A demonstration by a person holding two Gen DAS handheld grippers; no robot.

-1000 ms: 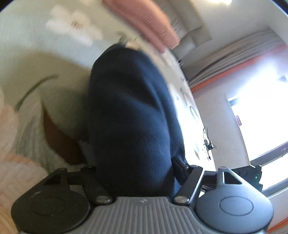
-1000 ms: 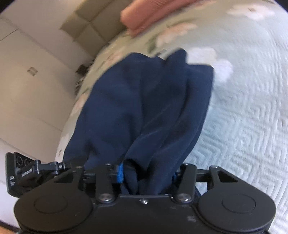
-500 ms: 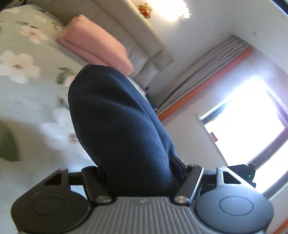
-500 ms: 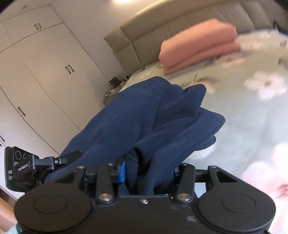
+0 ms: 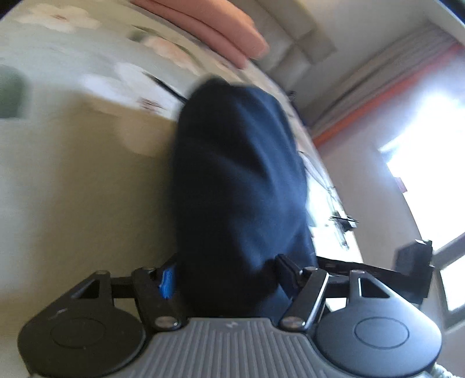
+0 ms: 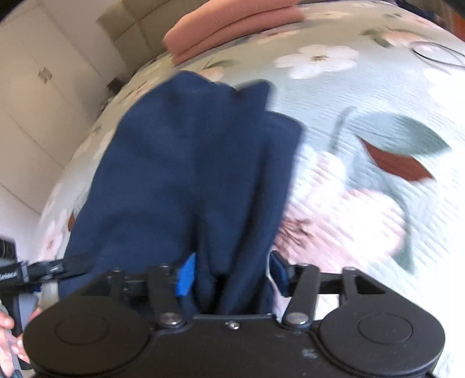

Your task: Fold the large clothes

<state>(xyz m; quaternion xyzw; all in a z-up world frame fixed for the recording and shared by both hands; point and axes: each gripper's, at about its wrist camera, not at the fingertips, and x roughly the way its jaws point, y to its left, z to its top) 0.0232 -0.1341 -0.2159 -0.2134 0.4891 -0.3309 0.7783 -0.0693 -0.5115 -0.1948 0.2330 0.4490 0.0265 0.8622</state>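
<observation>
A dark navy garment (image 5: 238,186) hangs bunched from my left gripper (image 5: 226,276), which is shut on it above the flowered bedspread (image 5: 72,151). In the right wrist view the same navy garment (image 6: 191,162) drapes forward over the bedspread (image 6: 363,180), and my right gripper (image 6: 229,276) is shut on its gathered folds. The cloth hides both pairs of fingertips. The other gripper's body shows at the right edge of the left wrist view (image 5: 412,270) and at the left edge of the right wrist view (image 6: 17,273).
A folded pink blanket (image 6: 232,26) lies at the head of the bed, also in the left wrist view (image 5: 209,29). A padded headboard (image 5: 296,37), curtains (image 5: 377,72), a bright window (image 5: 430,162) and white wardrobe doors (image 6: 37,96) surround the bed.
Both grippers have tilted back down toward the bed with the garment still held. The room wall and headboard have slid out of the middle of view; the bedspread fills more of it.
</observation>
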